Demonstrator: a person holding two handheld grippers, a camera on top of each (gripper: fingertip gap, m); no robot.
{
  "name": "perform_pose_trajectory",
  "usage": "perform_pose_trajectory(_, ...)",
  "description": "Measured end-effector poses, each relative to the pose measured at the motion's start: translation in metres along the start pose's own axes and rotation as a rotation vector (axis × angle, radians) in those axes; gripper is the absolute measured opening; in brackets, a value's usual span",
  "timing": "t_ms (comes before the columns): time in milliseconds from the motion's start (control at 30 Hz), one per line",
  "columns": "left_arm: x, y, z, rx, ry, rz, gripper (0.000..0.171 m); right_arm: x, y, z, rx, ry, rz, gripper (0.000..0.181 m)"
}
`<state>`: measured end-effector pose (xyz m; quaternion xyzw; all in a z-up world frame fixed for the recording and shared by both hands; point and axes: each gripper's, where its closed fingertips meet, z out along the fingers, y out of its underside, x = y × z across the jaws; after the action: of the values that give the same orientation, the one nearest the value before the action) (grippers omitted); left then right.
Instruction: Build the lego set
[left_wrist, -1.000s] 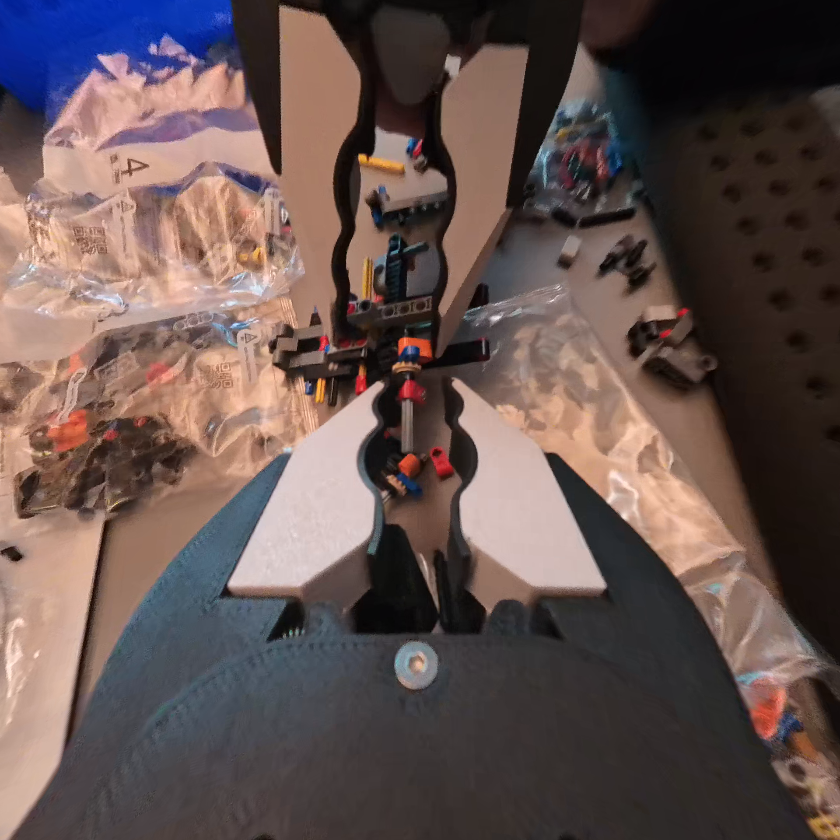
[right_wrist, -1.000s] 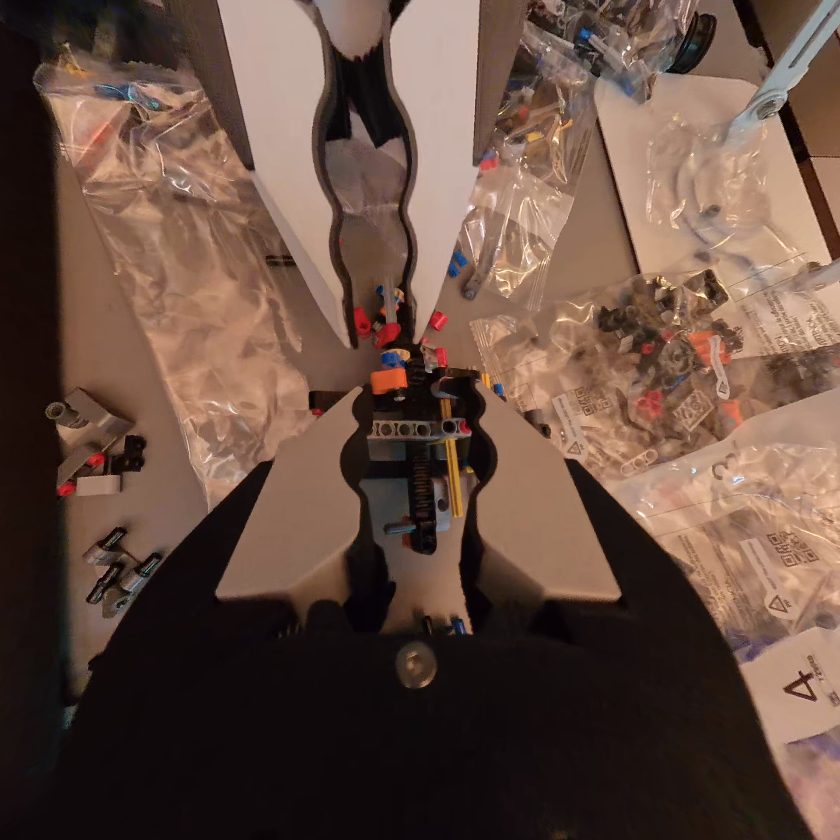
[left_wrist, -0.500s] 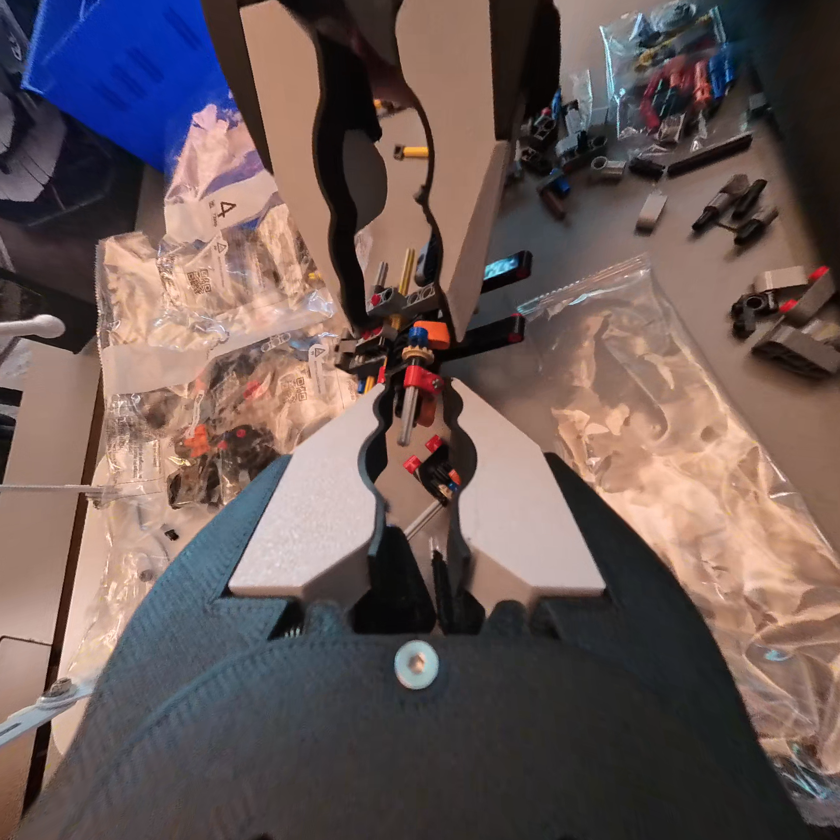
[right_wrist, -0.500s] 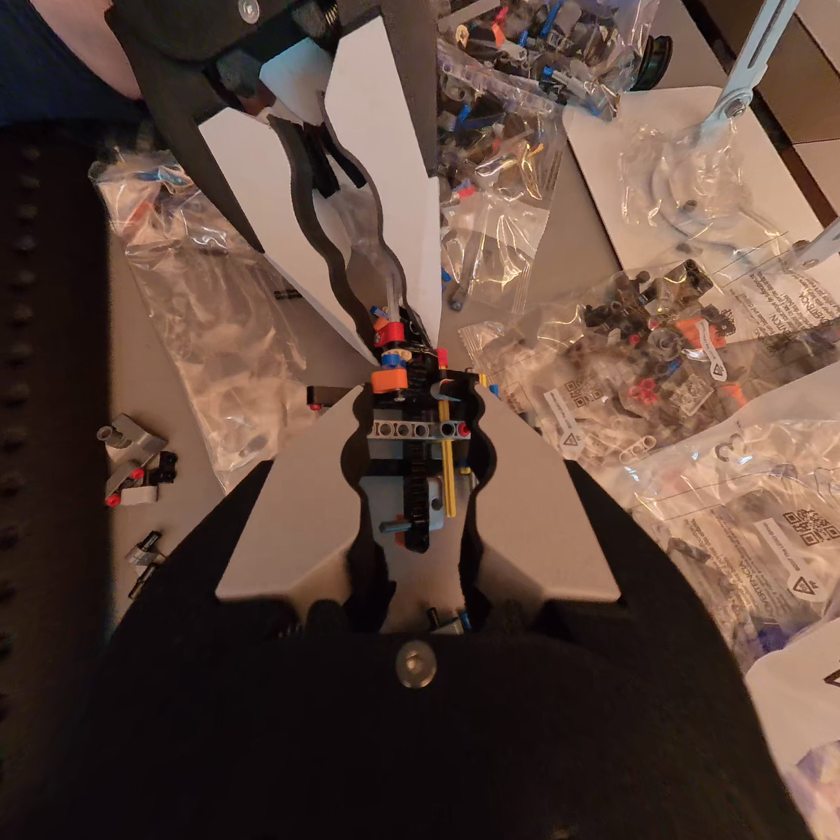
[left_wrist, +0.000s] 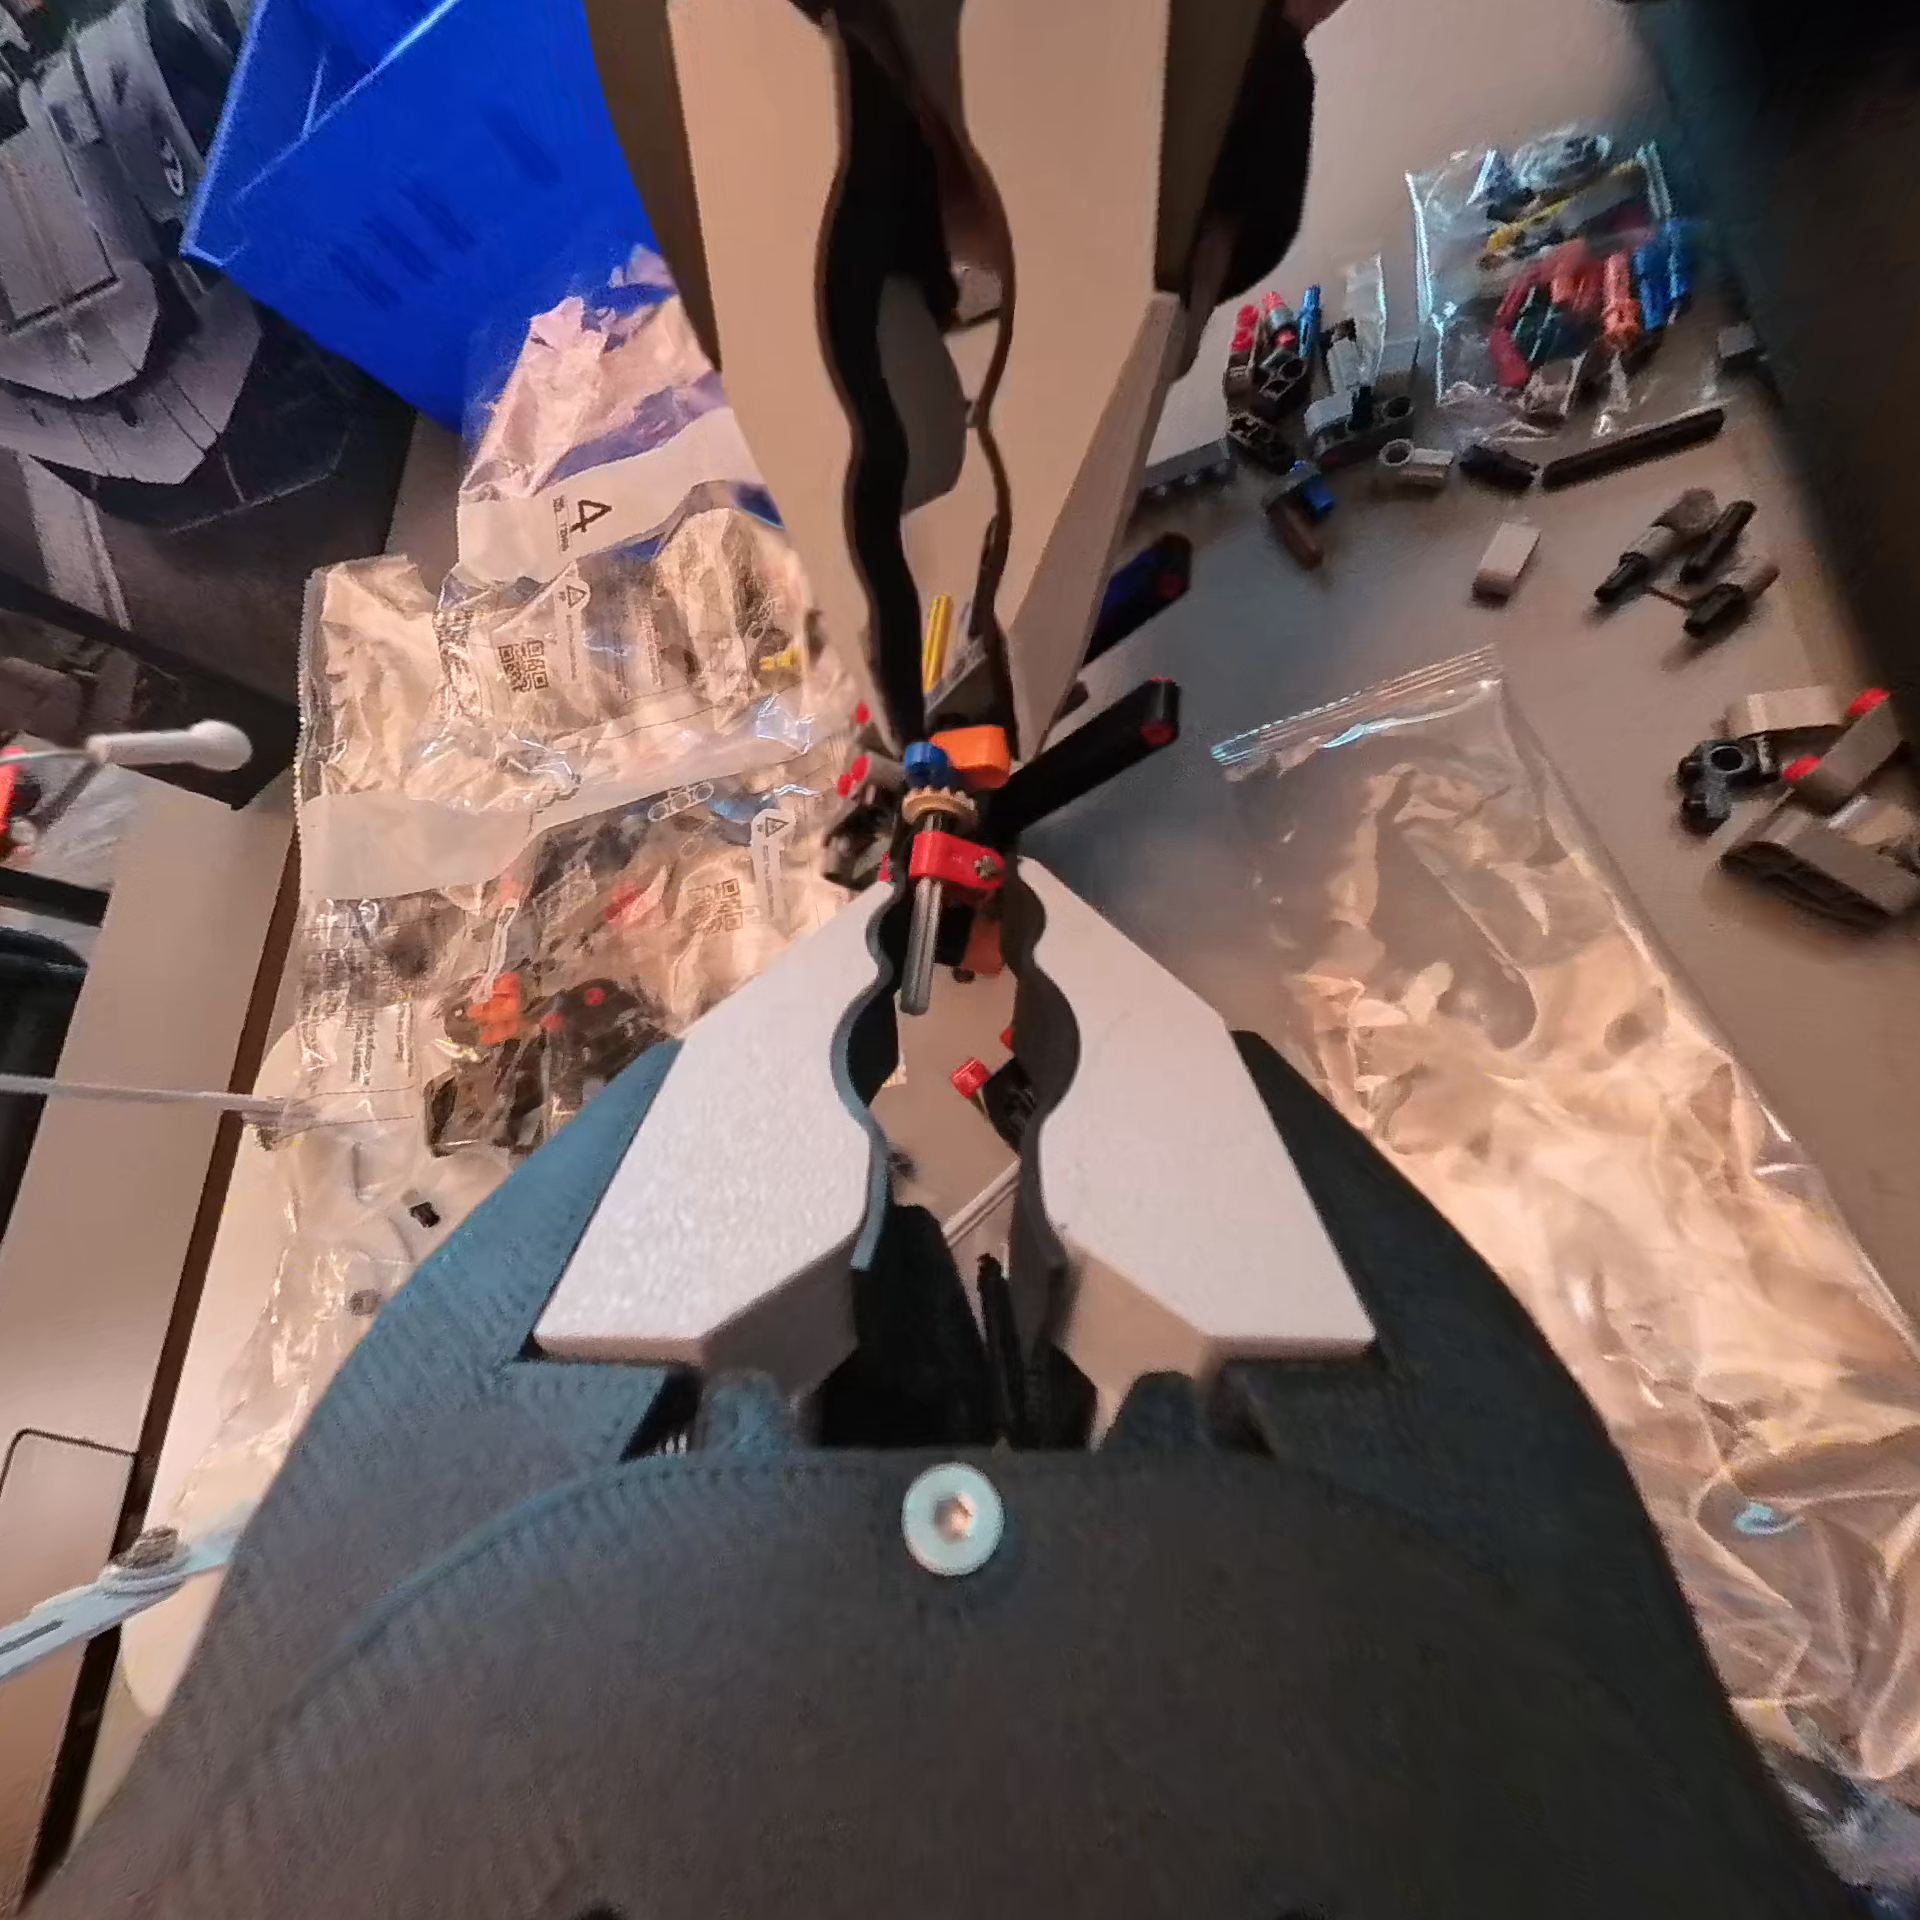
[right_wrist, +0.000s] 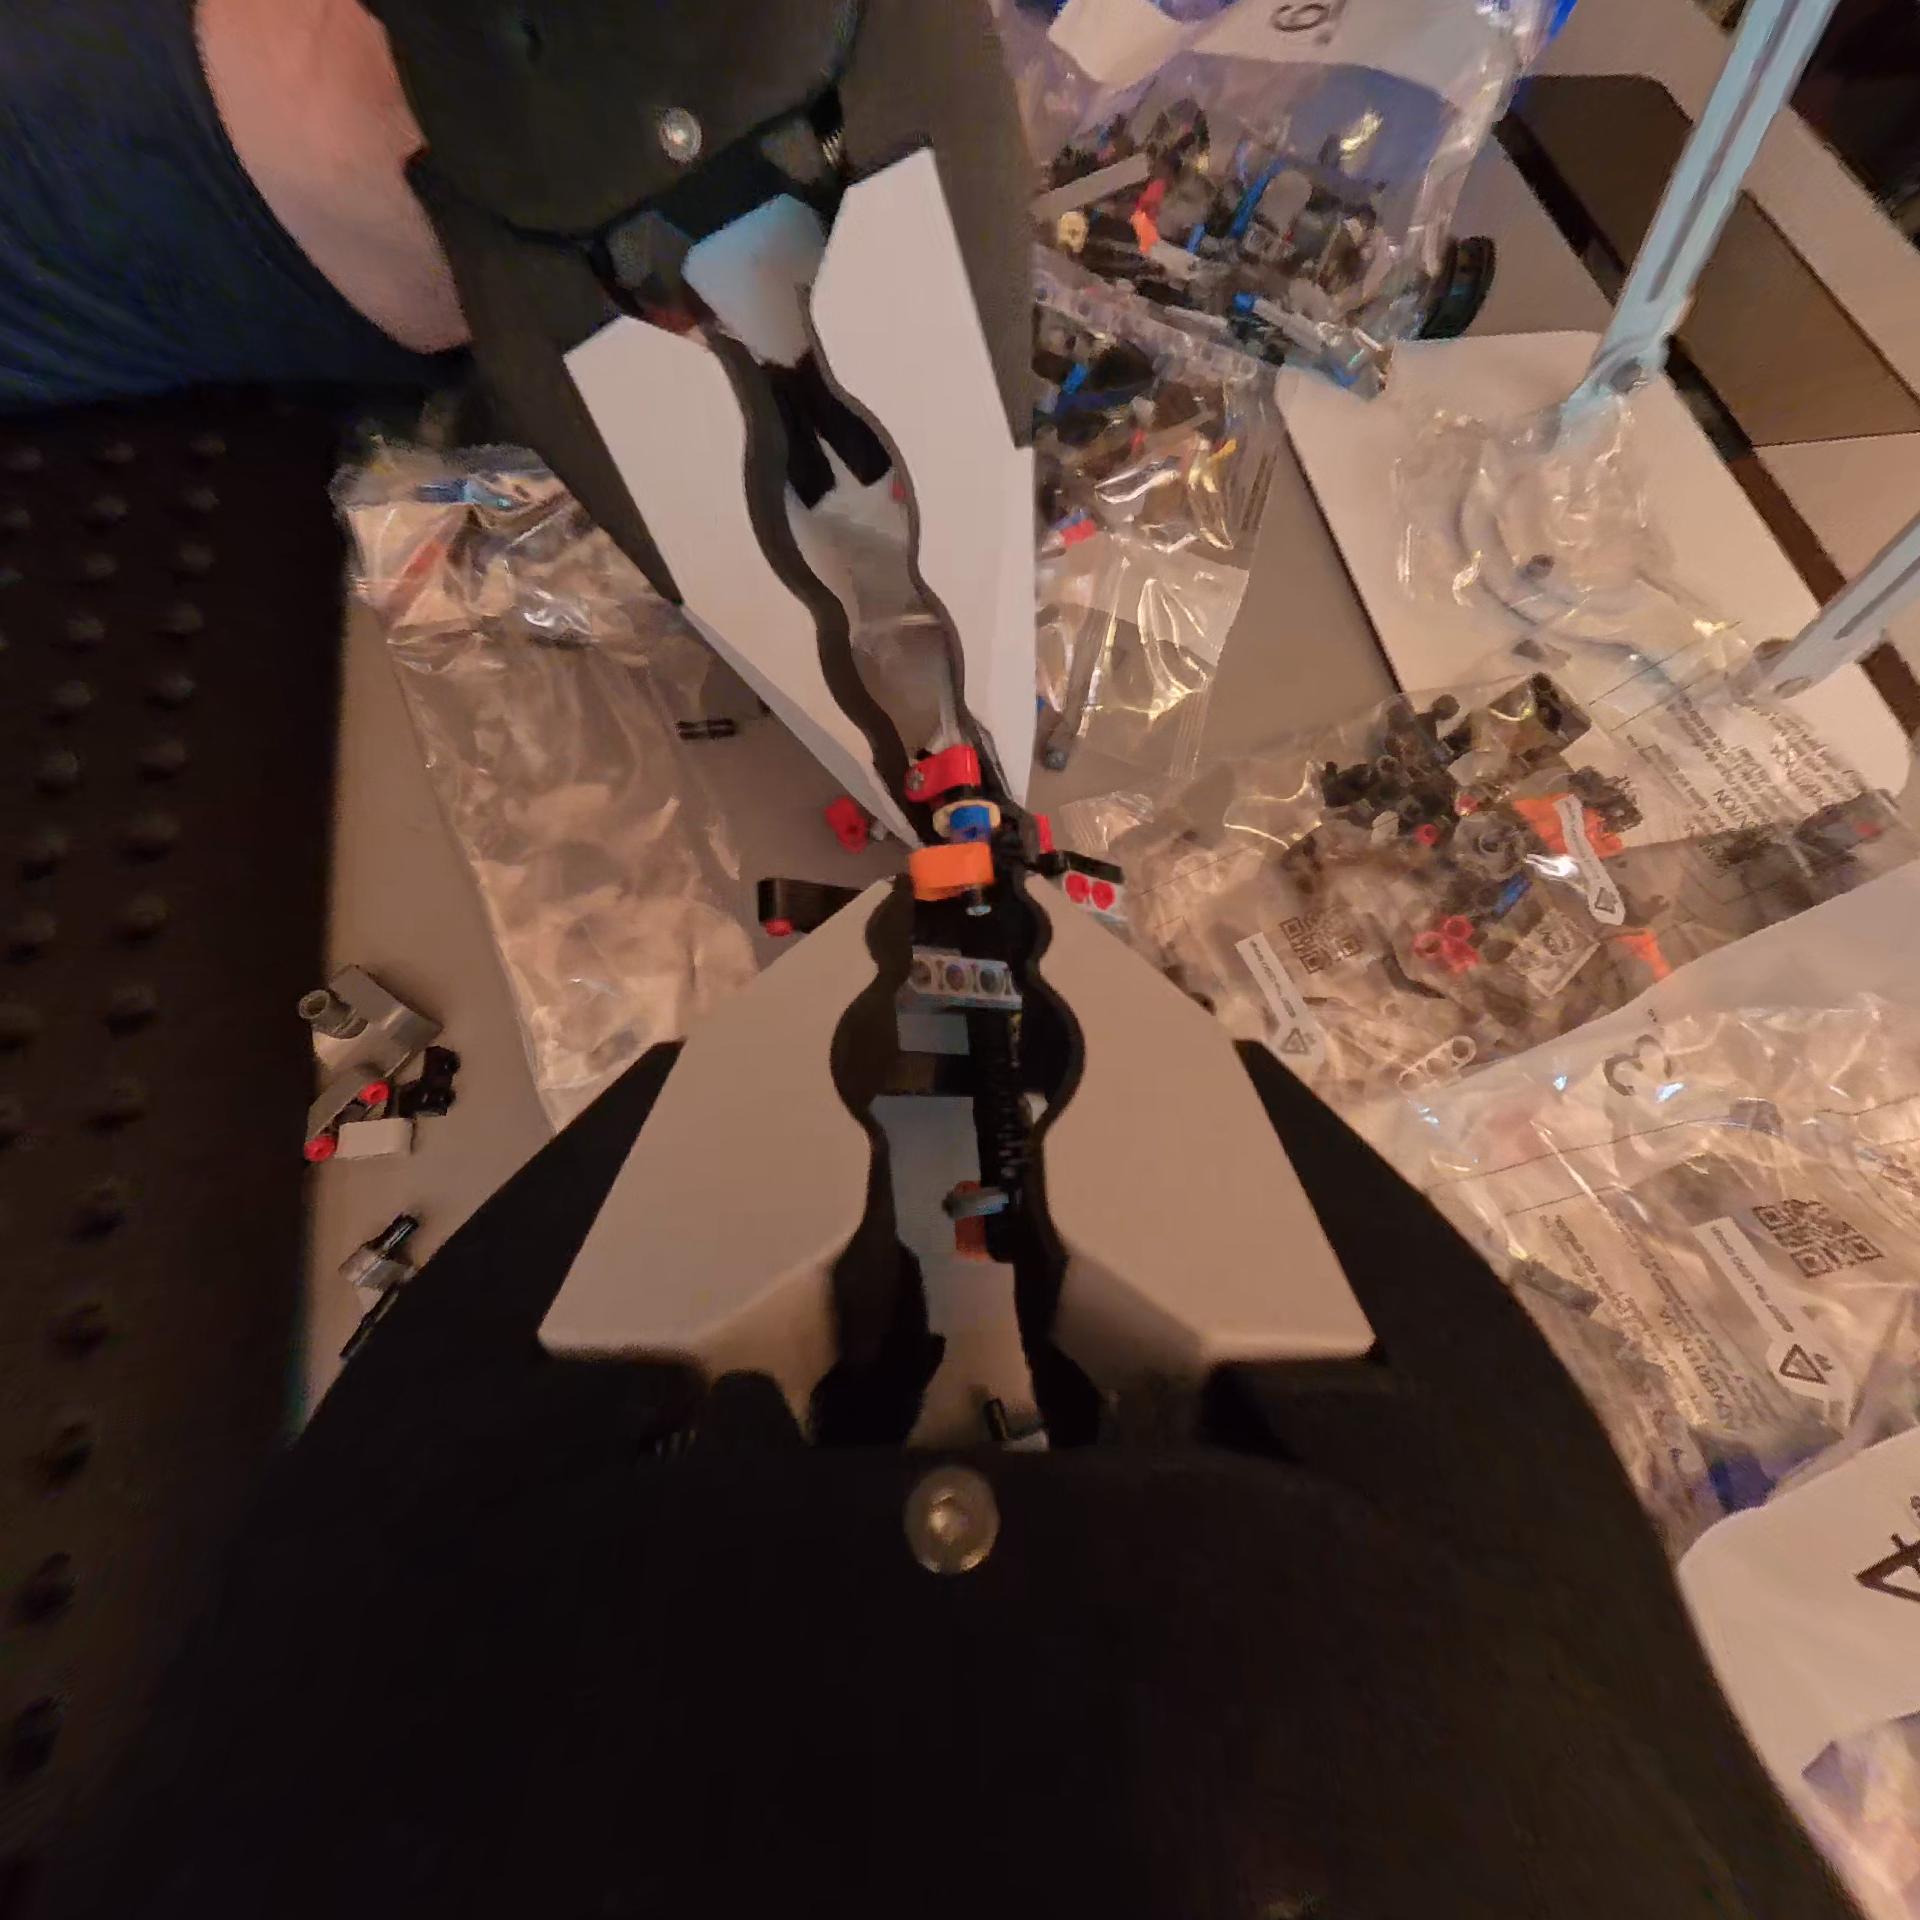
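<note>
My left gripper (left_wrist: 956, 894) is shut on a grey axle (left_wrist: 920, 945) that carries a red connector (left_wrist: 951, 857), a tan gear and a blue bush. My right gripper (right_wrist: 961, 883) is shut on the Lego assembly (right_wrist: 961, 982), a black toothed rack with a grey beam and an orange piece (right_wrist: 945, 868) at its front end. The two grippers meet tip to tip above the table. The axle's bush end touches the orange piece (left_wrist: 966, 753). A black beam (left_wrist: 1101, 738) sticks out sideways from the assembly. How far the axle sits in is hidden.
Sealed bags of parts (left_wrist: 623, 582) (right_wrist: 1455, 883) lie on one side, and an empty clear bag (left_wrist: 1507, 1039) on the other. Loose pieces (left_wrist: 1340, 395) and a grey sub-assembly (left_wrist: 1808, 810) lie beyond it. A blue bin (left_wrist: 416, 208) stands behind. A dark studded mat (right_wrist: 135, 831) borders the table. Less than 4 cm separates the two grippers' tips.
Both grippers have swung round together, still tip to tip. The right jaws have closed in tighter on the assembly. The axle's red connector now sits closer to the orange piece.
</note>
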<state>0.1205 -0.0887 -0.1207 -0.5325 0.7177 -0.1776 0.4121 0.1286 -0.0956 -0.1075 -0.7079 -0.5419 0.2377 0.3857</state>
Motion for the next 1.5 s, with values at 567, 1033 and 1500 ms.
perform_pose_trajectory(567, 0.003, 0.001, 0.004, 0.005, 0.037, -0.052, 0.016, -0.001, -0.002, 0.007, -0.064, 0.112, -0.173, 0.015)
perform_pose_trajectory(1033, 0.004, 0.001, 0.000, 0.010, 0.056, -0.064, 0.014, 0.000, -0.004, 0.008, -0.082, 0.151, -0.221, 0.013)
perform_pose_trajectory(1500, 0.006, -0.014, -0.018, 0.151, 0.127, -0.113, 0.004, -0.002, -0.005, -0.003, -0.031, 0.093, -0.159, 0.011)
